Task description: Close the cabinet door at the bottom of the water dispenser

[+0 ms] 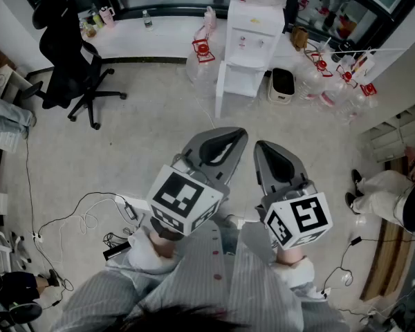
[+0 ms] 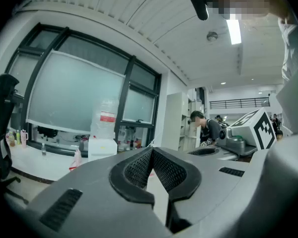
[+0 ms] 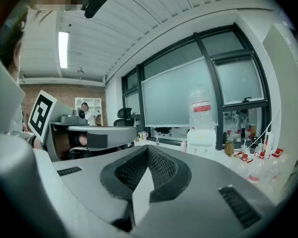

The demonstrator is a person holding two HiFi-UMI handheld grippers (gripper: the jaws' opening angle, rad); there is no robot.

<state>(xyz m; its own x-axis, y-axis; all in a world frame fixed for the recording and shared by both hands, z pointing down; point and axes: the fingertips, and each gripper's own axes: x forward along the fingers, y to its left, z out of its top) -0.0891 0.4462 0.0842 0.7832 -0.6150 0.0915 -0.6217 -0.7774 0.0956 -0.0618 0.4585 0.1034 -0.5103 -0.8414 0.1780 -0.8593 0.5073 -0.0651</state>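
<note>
Grey plastic left tongs point(image 2: 151, 151) and right tongs point(image 3: 147, 148), waffle-textured inside, each pressed together, empty.

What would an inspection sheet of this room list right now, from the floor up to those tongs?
Surface: grey speckled floor.
Job's things: white water dispenser at the far wall; its bottom cabinet door stands open.
Clutter: clear water bottles right of the dispenser; black office chair to its left.
Grippers: left tongs and right tongs both shut, holding nothing, well short of the dispenser.
Cables: loose cables on the floor at left.
Surroundings: large windows; another person at right.
</note>
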